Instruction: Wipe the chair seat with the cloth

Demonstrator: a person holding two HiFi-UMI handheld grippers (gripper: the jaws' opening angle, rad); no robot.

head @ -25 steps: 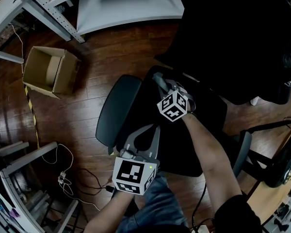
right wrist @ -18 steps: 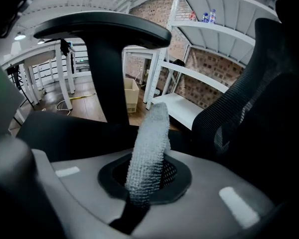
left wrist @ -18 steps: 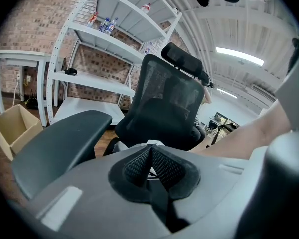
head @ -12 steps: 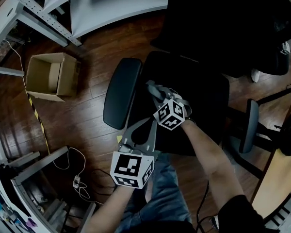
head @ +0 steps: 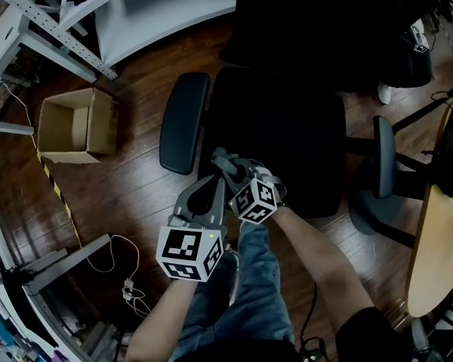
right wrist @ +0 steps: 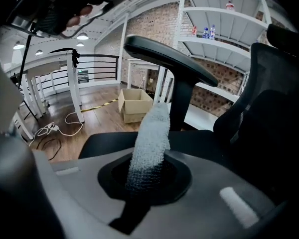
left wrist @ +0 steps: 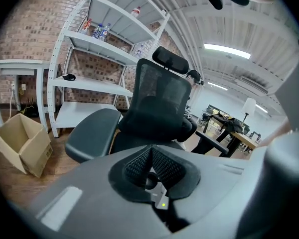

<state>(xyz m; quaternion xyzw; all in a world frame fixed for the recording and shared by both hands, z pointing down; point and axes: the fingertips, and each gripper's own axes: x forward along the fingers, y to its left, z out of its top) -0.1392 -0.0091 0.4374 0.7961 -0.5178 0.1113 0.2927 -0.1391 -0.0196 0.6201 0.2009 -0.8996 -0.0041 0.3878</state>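
**Cloth (right wrist: 150,142) in the right gripper (right wrist: 148,169), by the chair seat (head: 291,138)**

Both grippers are down by the front of the black chair. The right gripper is shut tight on the cloth. The cloth is pale and bumpy, and it sticks up from between the jaws like a soft roll. From the head view, the tip of the right gripper (head: 223,162) is over the front left corner of the seat, close to the left armrest (head: 185,123). I cannot tell if the cloth is touching the seat.

The left gripper (left wrist: 150,149) has its two jaws pressed together at the tips, with nothing between them. It points up at the chair's back and headrest. In the head view the left gripper (head: 214,181) sits just beside the right one, near the front edge of the seat.

The chair stands on a dark wooden floor (head: 128,187). An open cardboard box (head: 74,125) sits on the floor, well away to the left of the chair. White shelves (left wrist: 102,36) stand against a brick wall behind the chair, and some small bottles are on one of them.
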